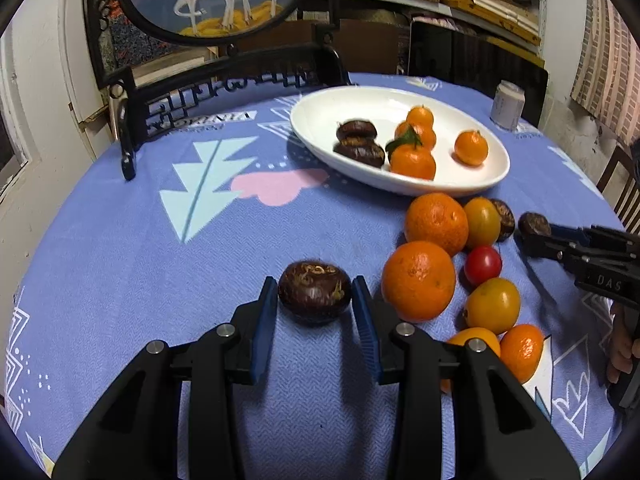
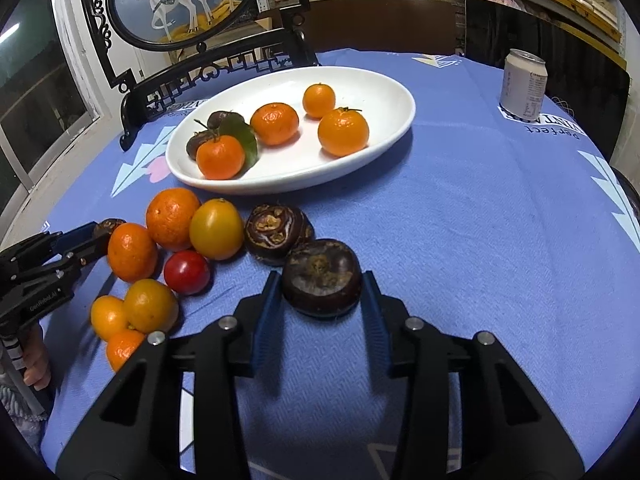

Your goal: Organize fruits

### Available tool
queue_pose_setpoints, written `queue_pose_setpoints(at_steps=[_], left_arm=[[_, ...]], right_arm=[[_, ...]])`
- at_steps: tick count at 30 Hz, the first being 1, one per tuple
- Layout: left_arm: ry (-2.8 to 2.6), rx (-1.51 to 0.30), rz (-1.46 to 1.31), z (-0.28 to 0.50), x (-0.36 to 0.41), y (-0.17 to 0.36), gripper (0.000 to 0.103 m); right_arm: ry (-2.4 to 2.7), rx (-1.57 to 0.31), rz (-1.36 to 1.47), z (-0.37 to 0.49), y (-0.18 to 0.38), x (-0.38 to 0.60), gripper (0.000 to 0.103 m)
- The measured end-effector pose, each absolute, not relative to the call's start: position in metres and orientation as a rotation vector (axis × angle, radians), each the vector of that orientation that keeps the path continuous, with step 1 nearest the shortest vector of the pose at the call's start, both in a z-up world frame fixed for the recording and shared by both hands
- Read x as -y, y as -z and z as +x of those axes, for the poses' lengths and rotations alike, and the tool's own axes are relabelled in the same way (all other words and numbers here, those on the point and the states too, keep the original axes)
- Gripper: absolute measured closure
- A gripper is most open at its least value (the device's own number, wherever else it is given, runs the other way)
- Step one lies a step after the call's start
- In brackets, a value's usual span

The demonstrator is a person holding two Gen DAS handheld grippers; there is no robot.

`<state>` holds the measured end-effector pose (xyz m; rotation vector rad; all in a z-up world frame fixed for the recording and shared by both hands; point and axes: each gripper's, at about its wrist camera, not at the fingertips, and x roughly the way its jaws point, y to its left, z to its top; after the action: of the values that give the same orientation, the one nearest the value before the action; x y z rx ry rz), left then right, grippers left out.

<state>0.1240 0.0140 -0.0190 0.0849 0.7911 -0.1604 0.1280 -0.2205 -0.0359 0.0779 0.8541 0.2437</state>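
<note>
My left gripper (image 1: 315,290) is shut on a dark water chestnut (image 1: 314,292) low over the blue cloth. My right gripper (image 2: 320,280) is shut on another dark water chestnut (image 2: 322,276), with a second chestnut (image 2: 276,233) just behind it. The white oval plate (image 2: 384,92) holds several small mandarins (image 2: 343,131) and two chestnuts (image 1: 357,130). Loose oranges (image 1: 418,280), yellow tomatoes (image 1: 492,305) and a red tomato (image 1: 483,265) lie between the grippers, in front of the plate (image 1: 320,118). The right gripper also shows in the left wrist view (image 1: 534,229).
A black carved stand (image 1: 224,80) with a round deer picture stands behind the plate at the table's back left. A drink can (image 2: 524,84) stands at the back right. The table is covered by a blue patterned cloth (image 1: 160,280). Chairs and shelves are behind it.
</note>
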Motion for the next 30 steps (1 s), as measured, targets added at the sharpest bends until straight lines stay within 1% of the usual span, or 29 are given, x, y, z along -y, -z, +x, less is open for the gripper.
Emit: queue_pose_setpoints(at_steps=[3,9,13,22,24,28,30], left_arm=[[0.164,-0.745,0.055,0.118,-0.020,0.008,0.067],[0.167,-0.711,0.035,0.120,-0.018,-0.009,0.067],[0.189,-0.698,0.037,0.126,-0.013,-0.020,0.067],[0.200,-0.755,0.096,0.094,-0.020,0.005,0.067],[0.211,-0.793,0.105,0.090,-0.021,0.015,0.066],[0.197,-0.800,0.129,0.090,-0.019,0.020,0.061],[0.186,-0.801,0.132,0.090,-0.019,0.021,0.061]], right_arm=[[-0.245,-0.833,0.094,0.122,0.029,0.224,0.061],[-0.230,-0.743,0.144,0.110,0.003,0.239,0.061],[-0.230,-0.725,0.170,0.110,-0.004,0.246,0.061],[-0.249,-0.755,0.189,0.114,0.003,0.248,0.061],[-0.250,-0.752,0.191,0.113,0.002,0.248,0.061],[-0.256,-0.752,0.195,0.113,0.001,0.248,0.061],[-0.258,-0.751,0.198,0.112,0.001,0.248,0.061]])
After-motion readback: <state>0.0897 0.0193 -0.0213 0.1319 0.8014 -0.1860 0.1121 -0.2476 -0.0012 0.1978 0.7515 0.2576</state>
